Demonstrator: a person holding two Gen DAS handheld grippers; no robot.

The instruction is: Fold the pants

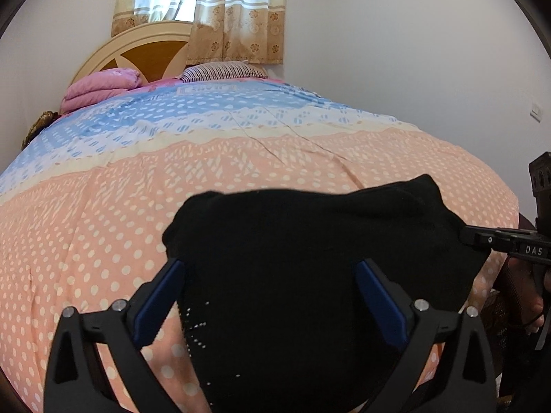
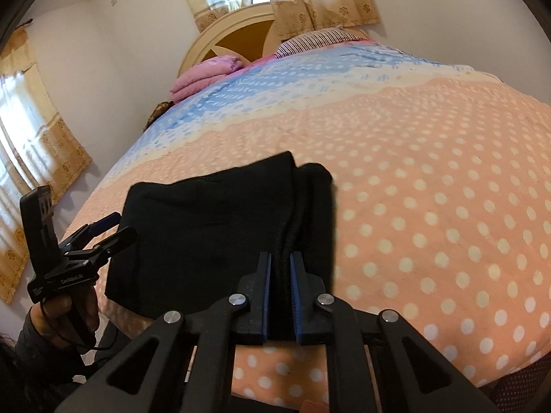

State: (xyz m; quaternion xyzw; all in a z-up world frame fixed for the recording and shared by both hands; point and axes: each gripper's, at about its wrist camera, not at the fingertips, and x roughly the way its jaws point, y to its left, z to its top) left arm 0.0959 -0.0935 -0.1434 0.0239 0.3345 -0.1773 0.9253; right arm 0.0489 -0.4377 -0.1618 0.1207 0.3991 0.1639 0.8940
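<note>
Pants sit on the near part of the bed, folded into a compact black block close to the foot edge. Bed surface beyond and to both sides of them is bare quilt, lots of free room toward the headboard. Far end holds a pink folded blanket and a striped pillow, well apart from the pants. Wall runs close along the far side of the bed; curtain hangs above the headboard.

Pants: matte black knit, soft, thick stacked layers with a ribbed fold edge in the right wrist view. Quilt is peach with white dots, blue and cream bands further up, lightly creased.

Left gripper: jaws spread wide, blue pads either side of the pants' near-left part, not pressing. Fabric lies between the fingers; whether the tips touch it is probably not resolvable here, black on black.

Right gripper: jaws nearly closed, pads pinching the bunched fold edge of the pants at their right side, near the foot edge.

In the right wrist view a hand holds the left gripper's handle at the pants' left edge.
</note>
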